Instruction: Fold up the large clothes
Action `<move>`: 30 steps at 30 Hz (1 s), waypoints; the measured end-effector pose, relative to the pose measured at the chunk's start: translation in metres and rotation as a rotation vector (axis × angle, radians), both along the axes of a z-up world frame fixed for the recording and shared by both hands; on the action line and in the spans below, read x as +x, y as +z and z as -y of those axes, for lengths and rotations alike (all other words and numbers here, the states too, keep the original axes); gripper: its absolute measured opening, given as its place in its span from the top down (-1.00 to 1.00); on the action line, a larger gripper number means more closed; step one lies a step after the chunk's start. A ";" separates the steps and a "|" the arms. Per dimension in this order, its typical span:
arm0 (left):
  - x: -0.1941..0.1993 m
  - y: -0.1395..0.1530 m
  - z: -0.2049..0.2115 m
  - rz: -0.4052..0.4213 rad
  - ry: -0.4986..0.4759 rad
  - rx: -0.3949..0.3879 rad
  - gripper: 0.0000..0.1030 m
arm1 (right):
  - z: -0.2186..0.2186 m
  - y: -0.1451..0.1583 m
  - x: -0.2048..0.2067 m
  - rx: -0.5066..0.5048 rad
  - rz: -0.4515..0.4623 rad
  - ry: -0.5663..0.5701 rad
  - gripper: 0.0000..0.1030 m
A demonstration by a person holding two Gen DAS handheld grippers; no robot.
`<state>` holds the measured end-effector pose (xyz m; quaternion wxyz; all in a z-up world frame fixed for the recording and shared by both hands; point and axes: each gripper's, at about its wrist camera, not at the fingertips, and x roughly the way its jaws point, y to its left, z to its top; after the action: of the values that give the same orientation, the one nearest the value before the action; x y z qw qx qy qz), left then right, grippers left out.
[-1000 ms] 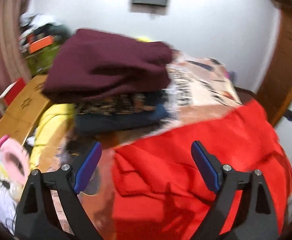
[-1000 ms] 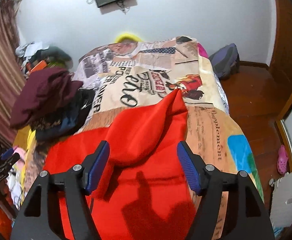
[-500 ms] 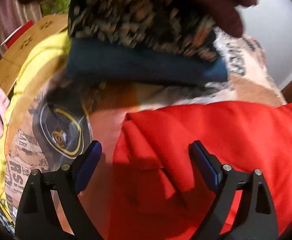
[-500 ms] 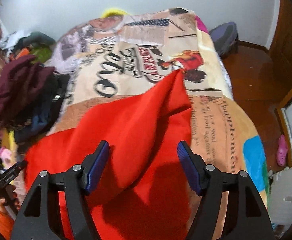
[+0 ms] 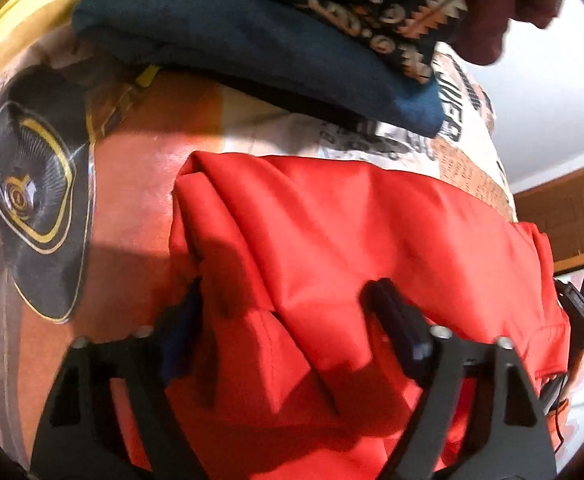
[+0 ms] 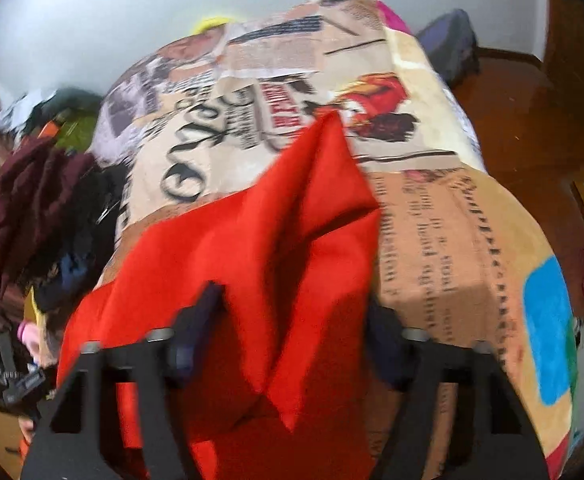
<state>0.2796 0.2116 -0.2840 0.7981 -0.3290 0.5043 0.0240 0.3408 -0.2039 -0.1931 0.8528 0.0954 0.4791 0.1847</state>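
Between the spread fingers of my left tongs sits a bunched fold of the red garment; the tongs are released, their blue pads on either side of the cloth with a clear gap, and I cannot tell whether the left pad touches the fabric it is half hidden behind. My right tongs are likewise released, straddling another raised ridge of the same red garment, which rises in a pointed peak toward the far side of the bed.

Around both tongs the red garment lies rumpled across the near part of the bed, on a printed blanket covered with newspaper-style lettering and pictures. In the left wrist view the blanket shows an orange patch and a black and gold emblem just beside the garment's left edge.

Beyond the garment, toward the far left of the bed, a stack of folded clothes rests on the blanket: a dark blue piece at the bottom, a patterned dark one above it, a maroon one on top. The right wrist view shows the same stack blurred at the left, well apart from the peak. A dark bag sits on the wooden floor past the bed.
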 end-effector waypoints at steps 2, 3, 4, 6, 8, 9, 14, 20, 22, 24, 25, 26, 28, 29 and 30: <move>-0.004 0.010 0.002 0.005 0.019 0.062 0.28 | -0.007 0.004 -0.005 -0.014 0.017 0.026 0.51; -0.004 0.017 0.005 0.010 0.024 0.115 0.54 | -0.009 0.007 -0.009 -0.011 0.038 0.030 0.66; -0.004 0.024 0.009 0.021 0.019 0.155 0.60 | -0.010 0.012 -0.011 -0.010 0.059 0.025 0.68; -0.001 0.040 0.025 0.056 0.003 0.275 0.66 | -0.011 0.022 -0.014 -0.030 0.107 0.013 0.80; -0.004 0.061 0.042 0.110 -0.025 0.387 0.68 | -0.008 0.039 -0.021 -0.028 0.161 0.002 0.83; -0.006 0.073 0.050 0.142 -0.040 0.424 0.68 | -0.004 0.051 -0.026 -0.008 0.191 -0.005 0.84; -0.014 0.140 0.081 0.315 -0.091 0.505 0.70 | 0.011 0.097 -0.048 0.031 0.304 -0.018 0.84; 0.001 0.205 0.112 0.472 -0.132 0.540 0.69 | 0.033 0.132 -0.057 -0.003 0.398 -0.069 0.84; 0.011 0.213 0.118 0.491 -0.150 0.552 0.69 | 0.043 0.138 -0.058 0.001 0.415 -0.097 0.84; 0.024 0.214 0.127 0.496 -0.173 0.561 0.69 | 0.054 0.142 -0.056 -0.004 0.429 -0.129 0.84; 0.030 0.213 0.130 0.492 -0.188 0.561 0.69 | 0.057 0.142 -0.054 -0.006 0.430 -0.141 0.84; 0.033 0.213 0.130 0.485 -0.204 0.560 0.69 | 0.062 0.140 -0.051 -0.005 0.424 -0.148 0.84; 0.049 0.205 0.135 0.462 -0.230 0.560 0.69 | 0.067 0.132 -0.043 -0.019 0.400 -0.159 0.84; 0.057 0.200 0.137 0.449 -0.240 0.560 0.69 | 0.068 0.128 -0.040 -0.028 0.389 -0.162 0.84; 0.065 0.194 0.139 0.433 -0.248 0.557 0.69 | 0.070 0.122 -0.036 -0.040 0.374 -0.164 0.84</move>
<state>0.3450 0.0723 -0.0900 0.9420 -0.0331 0.3340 -0.0065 0.3050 -0.2736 -0.0710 0.9408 0.0811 0.3064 0.1198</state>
